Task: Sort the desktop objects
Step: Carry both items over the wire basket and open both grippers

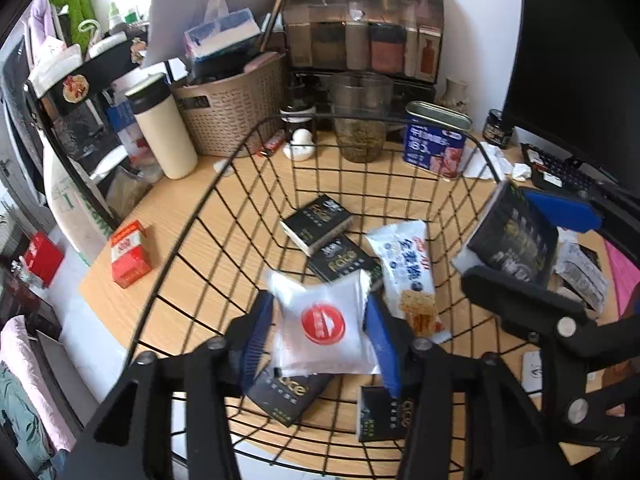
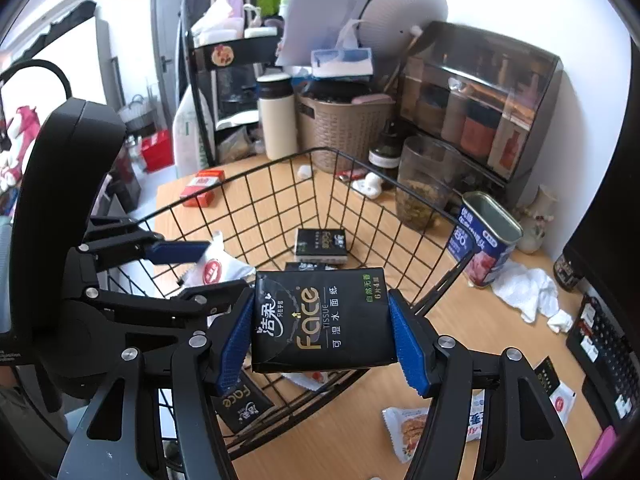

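While both tools hang over the black wire basket (image 1: 188, 236) on the wooden bench (image 1: 168, 216), the left hand-held gripper (image 1: 320, 332) has its blue pads spread, with a white packet with a red round logo (image 1: 324, 324) between them. The packet looks loose, tilted, and the pads do not seem to press it; whether the right pad brushes its edge I cannot tell. Left jaws open, nothing gripped.

The right hand-held gripper (image 2: 322, 332) is clamped on a black tissue pack (image 2: 320, 324), one blue pad on each short side. The pack is held flat, label up, above the near rim of the basket.

In the basket, seen from the left wrist:
- black tissue pack at the far floor (image 1: 318, 224), propped on another black pack (image 1: 344, 260)
- white and blue snack packet (image 1: 404, 272) just right of those, lying lengthwise
- two more black packs near the front, one under the left pad (image 1: 288, 396), one under the right pad (image 1: 380, 412)

Outside the basket on the bench:
- red and white small box (image 1: 130, 254), left of the basket
- cream flask with dark lid (image 1: 160, 128), near a brown woven bin (image 1: 228, 108)
- blue tin (image 1: 434, 140) behind the far rim, crumpled white tissue (image 1: 494, 160) just beside it
- clear jar with greenish contents (image 1: 360, 120)
- another snack packet (image 2: 408, 428) on the bench, right of the basket, in the right wrist view
- dark keyboard (image 2: 608, 344) at the far right
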A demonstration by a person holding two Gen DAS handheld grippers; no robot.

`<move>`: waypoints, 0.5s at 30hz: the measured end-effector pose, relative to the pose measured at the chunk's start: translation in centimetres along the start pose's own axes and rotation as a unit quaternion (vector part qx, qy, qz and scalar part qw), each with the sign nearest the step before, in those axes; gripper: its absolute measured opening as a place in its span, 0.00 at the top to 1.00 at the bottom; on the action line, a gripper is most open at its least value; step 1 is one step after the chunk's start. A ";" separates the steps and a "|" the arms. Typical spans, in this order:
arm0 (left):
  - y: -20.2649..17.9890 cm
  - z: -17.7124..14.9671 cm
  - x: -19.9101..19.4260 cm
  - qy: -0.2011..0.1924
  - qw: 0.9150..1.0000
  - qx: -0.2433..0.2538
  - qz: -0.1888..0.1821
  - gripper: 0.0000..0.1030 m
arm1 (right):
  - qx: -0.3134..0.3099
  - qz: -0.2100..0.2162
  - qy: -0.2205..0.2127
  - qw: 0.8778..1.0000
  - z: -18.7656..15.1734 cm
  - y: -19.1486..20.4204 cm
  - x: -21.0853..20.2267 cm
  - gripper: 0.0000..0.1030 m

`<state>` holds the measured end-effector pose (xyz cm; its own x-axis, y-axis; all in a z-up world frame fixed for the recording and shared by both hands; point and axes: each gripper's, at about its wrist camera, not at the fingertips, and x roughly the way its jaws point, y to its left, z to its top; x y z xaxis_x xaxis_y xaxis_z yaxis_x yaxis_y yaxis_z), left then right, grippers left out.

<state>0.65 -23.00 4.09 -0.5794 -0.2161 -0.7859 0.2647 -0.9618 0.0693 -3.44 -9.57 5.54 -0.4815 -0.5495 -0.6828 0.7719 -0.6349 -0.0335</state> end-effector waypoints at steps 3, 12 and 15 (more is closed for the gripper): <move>0.1 0.0 0.0 0.001 1.000 0.000 -0.001 0.41 | -0.004 -0.007 -0.007 1.000 0.0 0.1 -0.1 0.37; 0.1 0.0 0.1 0.001 1.000 0.000 0.002 0.41 | 0.000 -0.005 -0.005 1.000 -0.1 0.1 0.1 0.35; 0.2 0.1 -0.3 -0.006 1.000 -0.001 0.003 0.41 | -0.002 -0.006 -0.007 1.000 -0.1 0.1 0.0 0.35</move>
<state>0.79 -23.10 4.38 -0.5875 -0.2232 -0.7778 0.2686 -0.9605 0.0728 -3.33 -9.63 5.46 -0.4966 -0.5501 -0.6714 0.7680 -0.6389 -0.0447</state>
